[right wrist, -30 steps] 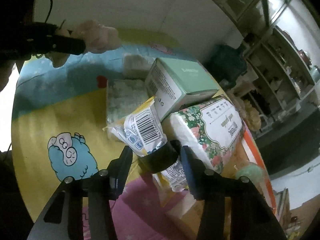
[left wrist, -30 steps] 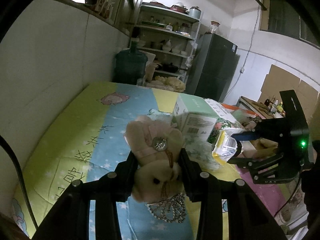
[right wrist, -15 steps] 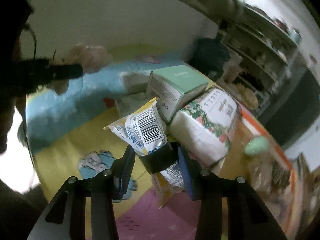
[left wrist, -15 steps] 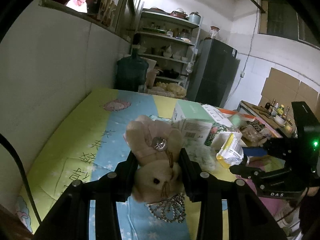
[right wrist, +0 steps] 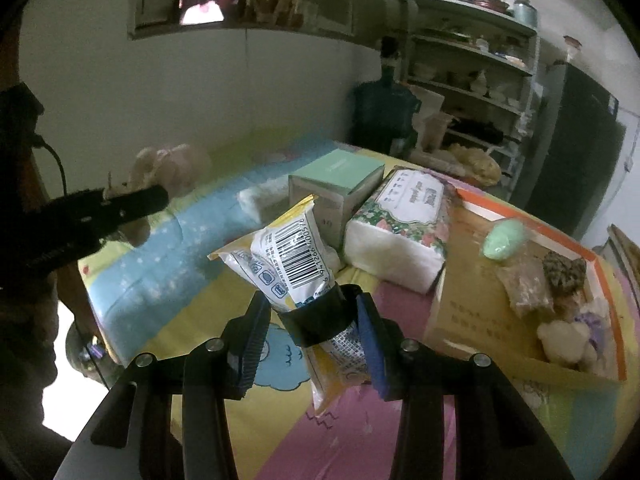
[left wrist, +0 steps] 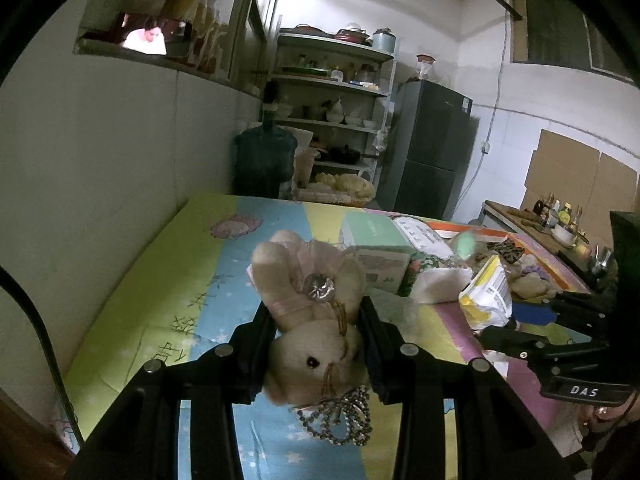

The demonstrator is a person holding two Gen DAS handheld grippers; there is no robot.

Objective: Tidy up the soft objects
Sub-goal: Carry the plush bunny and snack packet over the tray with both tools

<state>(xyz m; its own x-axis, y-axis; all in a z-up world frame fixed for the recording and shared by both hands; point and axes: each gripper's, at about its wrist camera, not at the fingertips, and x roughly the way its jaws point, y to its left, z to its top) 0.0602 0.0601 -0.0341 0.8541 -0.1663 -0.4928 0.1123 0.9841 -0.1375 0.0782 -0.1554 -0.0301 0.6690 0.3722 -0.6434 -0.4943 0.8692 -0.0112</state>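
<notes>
My left gripper [left wrist: 316,312] is shut on a beige plush bunny [left wrist: 312,320] with a silver gem and a beaded heart charm, held above the colourful sheet. The bunny also shows blurred in the right wrist view [right wrist: 168,168]. My right gripper [right wrist: 312,312] is shut on a yellow-and-white soft packet [right wrist: 288,256] with a barcode, lifted off the bed. That packet [left wrist: 488,292] and the right gripper [left wrist: 532,320] show at the right of the left wrist view.
A mint box [right wrist: 336,188] and a floral tissue pack [right wrist: 400,224] lie on the bed [right wrist: 180,288]. An orange-edged cardboard box [right wrist: 452,320] at the right holds several small soft toys. Wall at the left; shelves, water jug [left wrist: 264,160] and fridge beyond.
Both grippers have risen and levelled, each keeping its hold. The right gripper lifted the packet away from the tissue pack and swung to face the room.
</notes>
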